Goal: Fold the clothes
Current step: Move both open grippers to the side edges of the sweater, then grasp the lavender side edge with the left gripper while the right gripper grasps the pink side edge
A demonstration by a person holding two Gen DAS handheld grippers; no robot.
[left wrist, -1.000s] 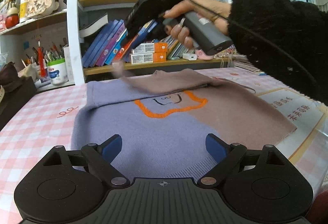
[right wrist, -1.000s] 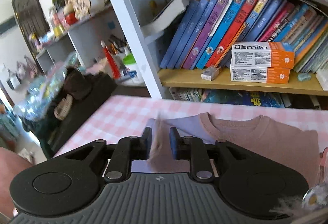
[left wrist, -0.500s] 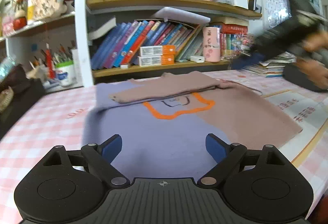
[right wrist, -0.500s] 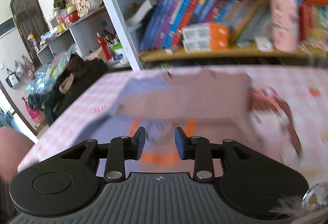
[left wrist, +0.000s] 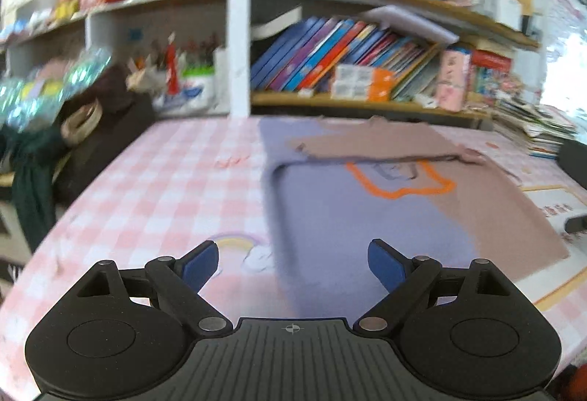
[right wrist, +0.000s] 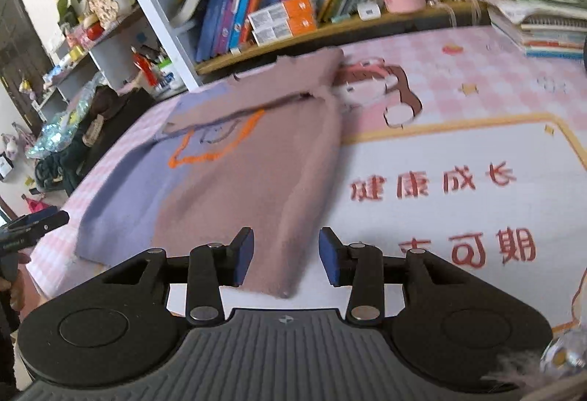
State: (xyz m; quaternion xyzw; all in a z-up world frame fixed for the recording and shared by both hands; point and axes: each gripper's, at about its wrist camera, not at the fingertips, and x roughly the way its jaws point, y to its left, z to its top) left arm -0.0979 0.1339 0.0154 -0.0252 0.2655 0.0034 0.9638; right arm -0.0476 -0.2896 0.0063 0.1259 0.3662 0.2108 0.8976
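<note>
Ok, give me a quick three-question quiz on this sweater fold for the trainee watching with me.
1. True or false: the right gripper is clamped on the sweater.
2. Which colour outlines the design on the sweater's chest? A green, B orange, C yellow.
3. Fill in: the mauve sleeve lies folded across the sweater's ____.

Key:
1. False. Its jaws are opening and the pads press on nothing; the hem corner only shows below the gap between them.
2. B, the orange outline.
3. Chest, just above the design.
</note>
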